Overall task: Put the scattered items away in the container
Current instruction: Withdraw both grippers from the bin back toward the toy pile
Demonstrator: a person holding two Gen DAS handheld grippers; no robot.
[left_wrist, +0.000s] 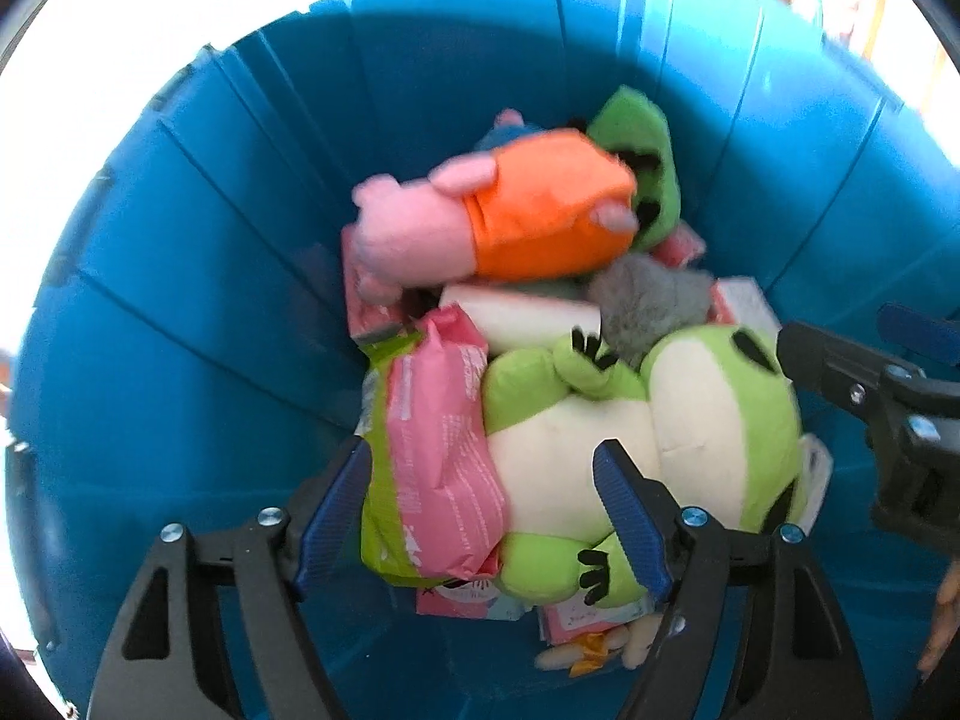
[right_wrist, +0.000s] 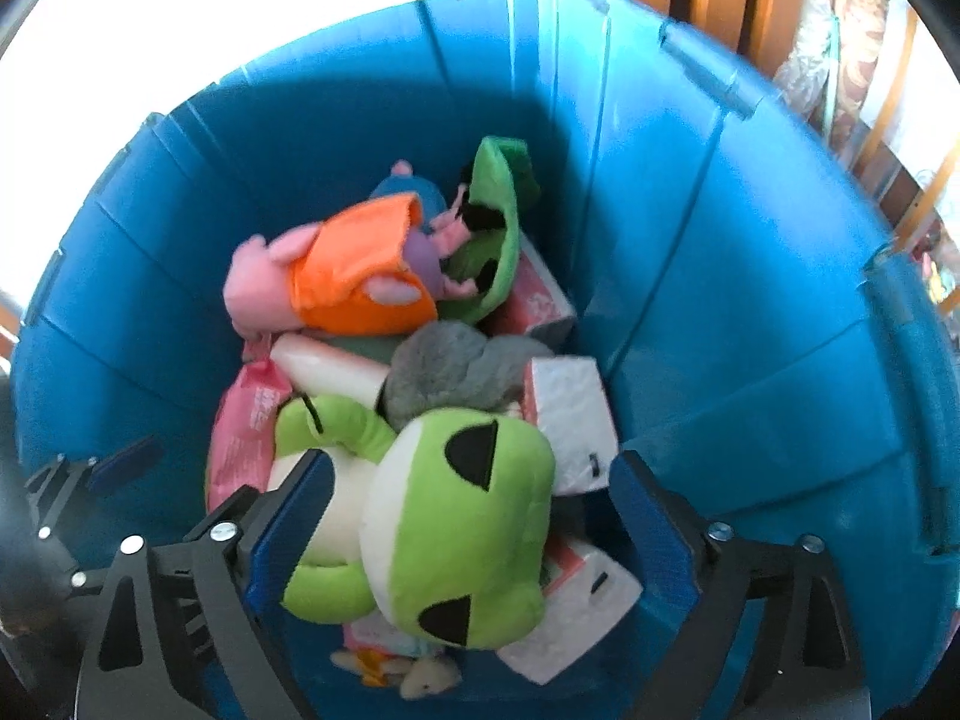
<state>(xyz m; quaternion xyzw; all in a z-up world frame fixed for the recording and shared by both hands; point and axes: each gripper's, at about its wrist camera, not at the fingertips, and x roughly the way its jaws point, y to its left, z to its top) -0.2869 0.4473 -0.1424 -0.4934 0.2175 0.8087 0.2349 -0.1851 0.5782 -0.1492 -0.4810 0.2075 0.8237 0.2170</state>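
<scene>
- My right gripper (right_wrist: 468, 516) stands spread wide above the green frog plush (right_wrist: 462, 516), pads clear of it; nothing pinched.
- My left gripper (left_wrist: 480, 510) is spread too, empty, over the pink packet (left_wrist: 432, 450).
- The frog lies inside the blue bin (right_wrist: 750, 330), on top of the pile.
- To finish well, I'd lift both straight up, avoiding the bin wall and any snag on the plush.
</scene>
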